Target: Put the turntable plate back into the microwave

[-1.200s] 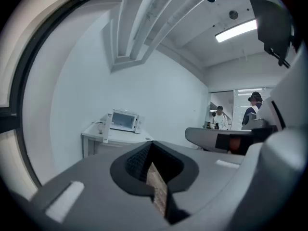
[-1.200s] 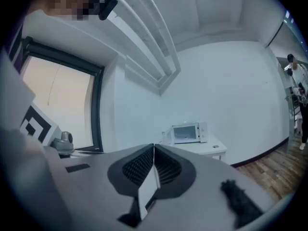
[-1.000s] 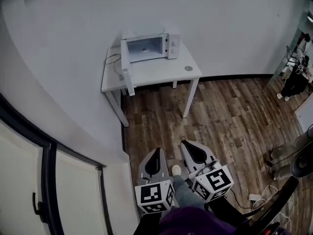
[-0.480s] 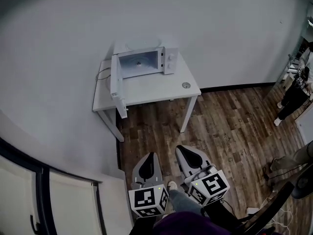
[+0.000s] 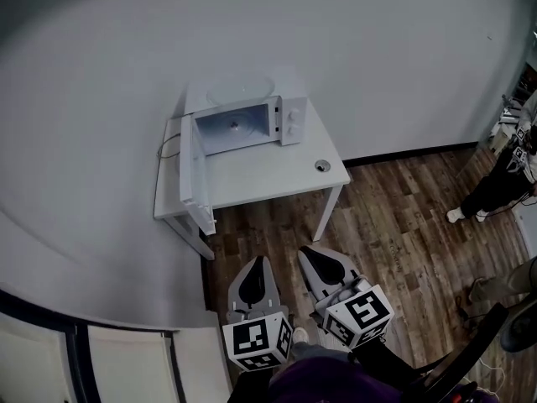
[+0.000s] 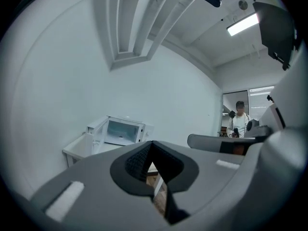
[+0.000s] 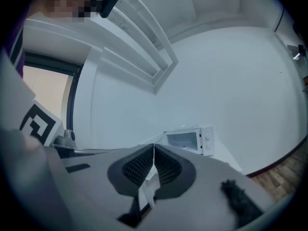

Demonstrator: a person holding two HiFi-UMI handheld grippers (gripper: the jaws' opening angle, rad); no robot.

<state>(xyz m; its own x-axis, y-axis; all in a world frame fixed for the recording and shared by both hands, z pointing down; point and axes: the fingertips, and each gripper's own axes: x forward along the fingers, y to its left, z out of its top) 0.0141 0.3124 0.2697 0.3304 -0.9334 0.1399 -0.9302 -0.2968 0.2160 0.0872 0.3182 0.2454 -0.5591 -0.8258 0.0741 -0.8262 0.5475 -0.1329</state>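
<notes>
While left gripper [image 5: 259,263] and right gripper [image 5: 315,254] hover pressed shut, empty (well short of table [image 5: 268,179]), microwave [image 5: 289,120] sits door-open on it.

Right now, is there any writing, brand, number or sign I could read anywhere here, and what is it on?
No text here can be read.
On the microwave, any markings on the control panel are too small to read.
The cube on the left hand-held gripper, and the one on the right hand-held gripper, carry black-and-white square patterns, not letters or numbers.
</notes>
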